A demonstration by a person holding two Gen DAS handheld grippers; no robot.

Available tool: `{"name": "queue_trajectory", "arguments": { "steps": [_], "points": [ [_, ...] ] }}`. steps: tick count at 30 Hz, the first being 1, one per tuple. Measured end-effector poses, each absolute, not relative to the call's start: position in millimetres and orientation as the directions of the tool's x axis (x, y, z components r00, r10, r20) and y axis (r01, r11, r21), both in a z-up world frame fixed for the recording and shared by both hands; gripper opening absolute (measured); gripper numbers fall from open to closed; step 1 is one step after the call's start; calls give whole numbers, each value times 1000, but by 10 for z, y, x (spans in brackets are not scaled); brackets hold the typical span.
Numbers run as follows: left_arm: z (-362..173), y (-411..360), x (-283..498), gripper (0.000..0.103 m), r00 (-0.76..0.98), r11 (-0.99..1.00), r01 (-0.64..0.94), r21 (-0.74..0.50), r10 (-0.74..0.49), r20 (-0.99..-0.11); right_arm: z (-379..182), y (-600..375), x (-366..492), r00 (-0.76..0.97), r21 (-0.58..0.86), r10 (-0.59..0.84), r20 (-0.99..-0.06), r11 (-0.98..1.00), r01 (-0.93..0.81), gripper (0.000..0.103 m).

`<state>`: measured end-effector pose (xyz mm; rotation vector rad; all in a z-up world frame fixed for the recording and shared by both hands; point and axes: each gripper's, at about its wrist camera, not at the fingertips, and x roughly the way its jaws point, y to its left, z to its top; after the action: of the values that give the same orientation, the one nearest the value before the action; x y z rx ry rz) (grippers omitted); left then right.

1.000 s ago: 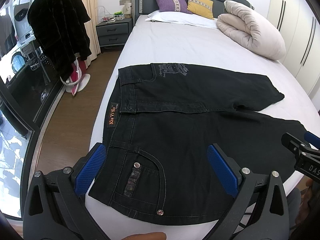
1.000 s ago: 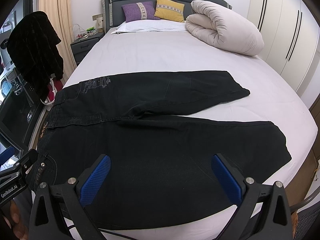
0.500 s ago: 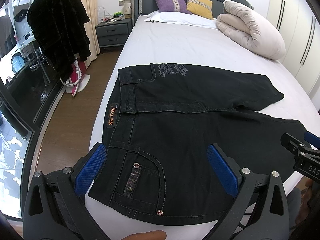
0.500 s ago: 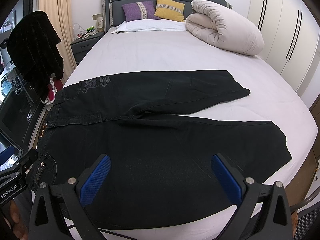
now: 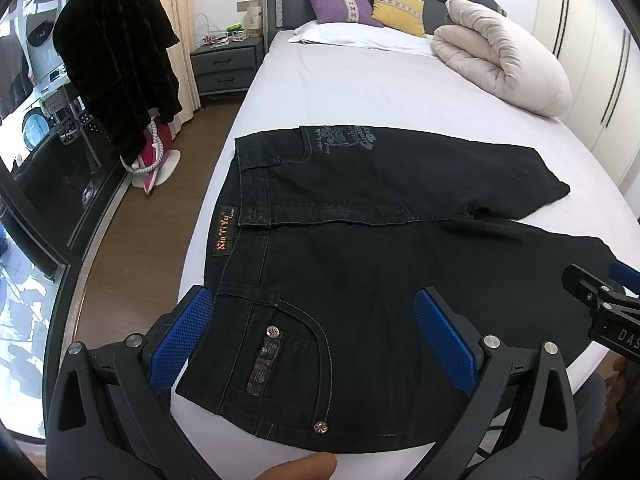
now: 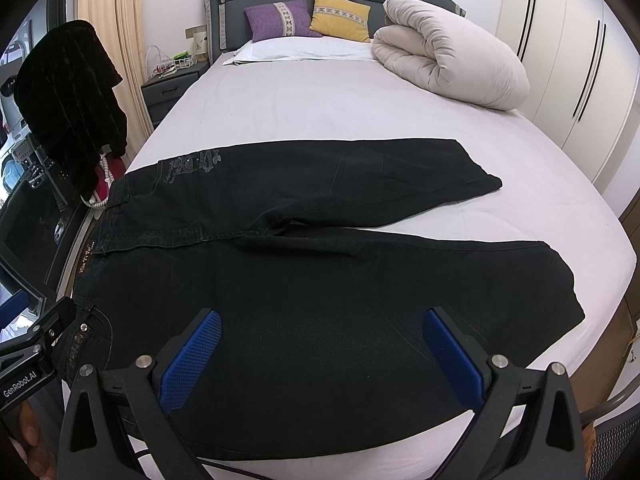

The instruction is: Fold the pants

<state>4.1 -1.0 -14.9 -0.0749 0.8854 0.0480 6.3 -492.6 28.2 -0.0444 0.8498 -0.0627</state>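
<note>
Pants (image 5: 360,248) lie flat and unfolded on the bed (image 5: 360,88), waistband at its left edge, legs running right. Left gripper (image 5: 316,336) spread wide, empty, above the near pocket. Right gripper (image 6: 320,354) spread wide, empty, above the near leg.

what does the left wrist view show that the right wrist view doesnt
Only the left wrist view shows the front pocket's two rivets, the readable waistband label, and the open left tool. Only the right wrist view shows the near leg's hem and the open right tool. Both show the black jeans spread flat on the bed.
</note>
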Motion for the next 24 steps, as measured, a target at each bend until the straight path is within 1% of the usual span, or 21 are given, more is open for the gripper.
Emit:
{"name": "queue_trajectory", "arguments": {
  "steps": [1,5,8,12,14,16,18,20,21,23,24],
  "points": [
    [-154,-5,47,103,632,996,-72,-52,5,-775,283,-4926,64,658,-64,-73,-749,997,38,103],
    [-219,133,120,103,616,987,-50,-155,-92,-783,232,-4939,92,653,-66,-69,-754,997,30,103],
    [-272,151,237,103,606,987,-3,-161,-126,-785,211,-4952,189,646,-64,-53,-762,998,6,103],
    [-413,141,446,103,596,993,59,-106,-120,-794,219,-4985,351,644,-58,-12,-765,997,-50,103],
    [-445,180,534,103,601,995,58,-77,-96,-793,224,-5006,454,642,-57,8,-767,995,-81,103],
    [-470,208,675,103,569,998,48,-32,-54,-820,221,-5032,576,636,-61,21,-772,992,-108,103],
    [-455,337,847,103,578,999,-2,-46,-37,-815,211,-5057,725,623,-62,36,-781,989,-134,103],
    [-431,440,1066,103,577,999,-7,-54,-40,-816,203,-5078,874,605,-58,52,-794,986,-159,103],
    [-422,481,1223,103,582,999,11,-44,-42,-812,195,-5090,968,592,-51,63,-803,983,-174,103],
    [-411,537,1546,103,599,997,76,-12,-56,-799,182,-5114,1112,569,-26,96,-817,979,-202,98],
    [-418,562,1755,103,596,992,124,-3,-76,-800,176,-5133,1211,553,-7,121,-825,975,-223,95]
  ]
}}
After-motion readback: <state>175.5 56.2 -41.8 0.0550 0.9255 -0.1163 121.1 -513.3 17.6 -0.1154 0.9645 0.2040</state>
